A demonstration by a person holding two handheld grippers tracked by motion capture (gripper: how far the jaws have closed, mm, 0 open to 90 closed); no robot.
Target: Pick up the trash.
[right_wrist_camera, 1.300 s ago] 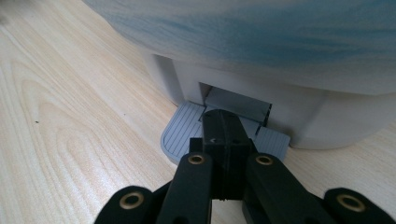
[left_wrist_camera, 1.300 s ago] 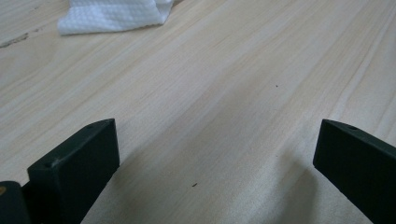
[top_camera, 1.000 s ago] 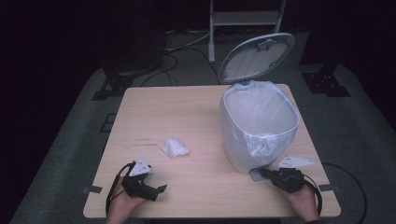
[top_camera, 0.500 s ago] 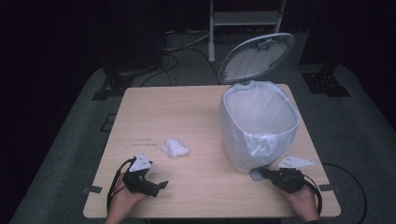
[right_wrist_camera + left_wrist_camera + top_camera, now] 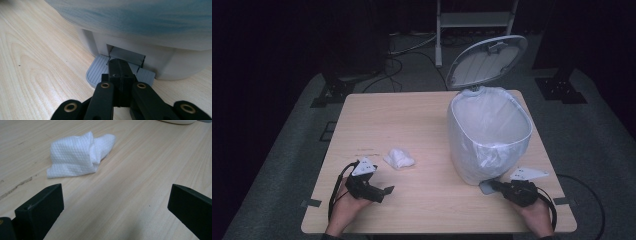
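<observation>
High view: the bin (image 5: pixel 488 135) stands at right of the tabletop (image 5: pixel 422 115) with its lid (image 5: pixel 487 61) up; the crumpled tissue (image 5: pixel 399 158) lies left of it, not yet picked up or binned. The left hand-held gripper (image 5: pixel 382 191) sits low at lower left.

Left gripper view: jaws wide, empty, tissue (image 5: pixel 80 155) upper left beyond them.

Right gripper view: the right hand-held gripper (image 5: pixel 119 72), shut, presses the pedal (image 5: pixel 100 68), seemingly holding the lid open

Black claw (image 5: pixel 119 72) with brass rivets, grey three-cornered plate, trailing cable
</observation>
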